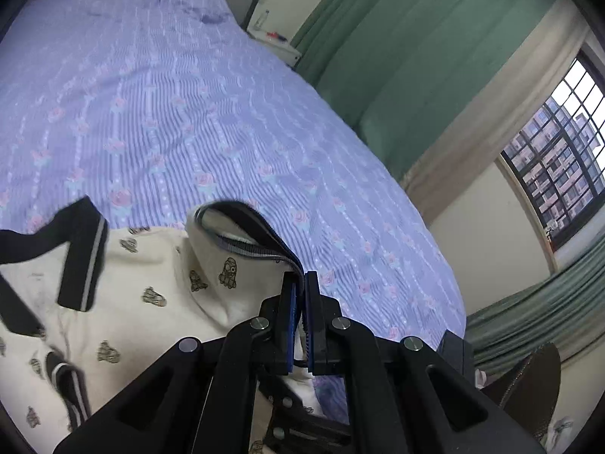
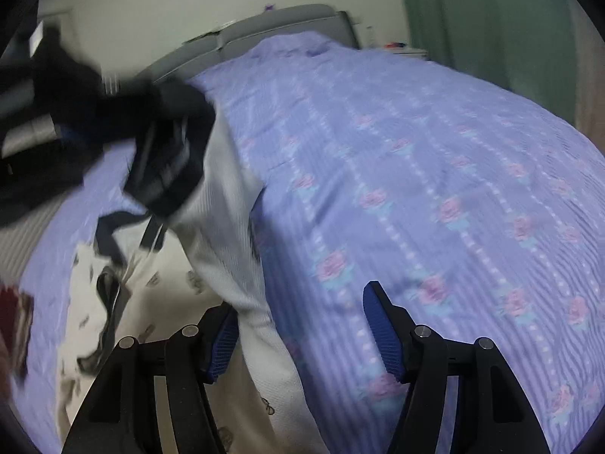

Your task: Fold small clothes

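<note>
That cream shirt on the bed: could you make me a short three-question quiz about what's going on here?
1. True or false: the left gripper is shut on the cream shirt's dark cuff.
2. How do the right gripper's jaws stand? A) apart, nothing pinched B) clamped on the purple bedspread C) clamped on the green curtain
3. Fill in: the shirt lies on a ____ bedspread with pink roses.

Key: 1 true; 2 A; 3 purple.

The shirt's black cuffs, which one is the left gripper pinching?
The raised sleeve cuff, clamped in the left gripper; the other black cuff hangs free to the picture's left.
</note>
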A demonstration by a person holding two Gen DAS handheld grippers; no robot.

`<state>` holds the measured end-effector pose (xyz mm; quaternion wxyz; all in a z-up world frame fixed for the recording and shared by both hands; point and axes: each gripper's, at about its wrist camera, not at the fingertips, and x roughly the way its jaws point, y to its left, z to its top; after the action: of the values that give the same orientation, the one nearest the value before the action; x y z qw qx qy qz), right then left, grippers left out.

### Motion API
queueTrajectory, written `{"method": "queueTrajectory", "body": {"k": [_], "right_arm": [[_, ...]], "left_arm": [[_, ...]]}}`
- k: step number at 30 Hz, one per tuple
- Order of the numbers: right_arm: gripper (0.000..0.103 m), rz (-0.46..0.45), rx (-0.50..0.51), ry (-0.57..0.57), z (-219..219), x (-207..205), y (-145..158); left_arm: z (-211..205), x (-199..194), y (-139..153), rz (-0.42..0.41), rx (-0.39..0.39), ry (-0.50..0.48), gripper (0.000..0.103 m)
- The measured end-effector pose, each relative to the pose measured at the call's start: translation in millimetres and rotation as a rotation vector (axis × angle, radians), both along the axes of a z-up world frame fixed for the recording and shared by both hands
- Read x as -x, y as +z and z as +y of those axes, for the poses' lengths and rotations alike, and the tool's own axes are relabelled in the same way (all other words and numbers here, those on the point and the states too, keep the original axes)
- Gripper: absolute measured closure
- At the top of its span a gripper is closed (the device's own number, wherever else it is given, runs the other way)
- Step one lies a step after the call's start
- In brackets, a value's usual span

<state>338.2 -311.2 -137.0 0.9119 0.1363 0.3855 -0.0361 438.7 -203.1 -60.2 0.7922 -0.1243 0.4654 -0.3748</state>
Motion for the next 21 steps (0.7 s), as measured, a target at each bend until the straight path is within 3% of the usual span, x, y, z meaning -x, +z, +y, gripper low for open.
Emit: {"method": "queueTrajectory", "body": {"k": [3,6,12,21], "right_arm": [[0.039,0.042,-0.065,0.046,-4,-2,-4],[0.039,-0.004,-0.099,0.023,-5,2,-2],[0.039,0.046,-0.034,-0.074,-4,-10,-12],[0.039,0.047,-0.036,-0.060,6,13,-9]], "left_arm": [[4,0,-8,0.020,0.014,0.000,0.097],[8,1,-16,0.029,0.015,0.007,0.097],[32,13,-32,0.040,0.009,0.023,0.097],[74,23,-77,0.123,-0.063,0.066,0.097]]}}
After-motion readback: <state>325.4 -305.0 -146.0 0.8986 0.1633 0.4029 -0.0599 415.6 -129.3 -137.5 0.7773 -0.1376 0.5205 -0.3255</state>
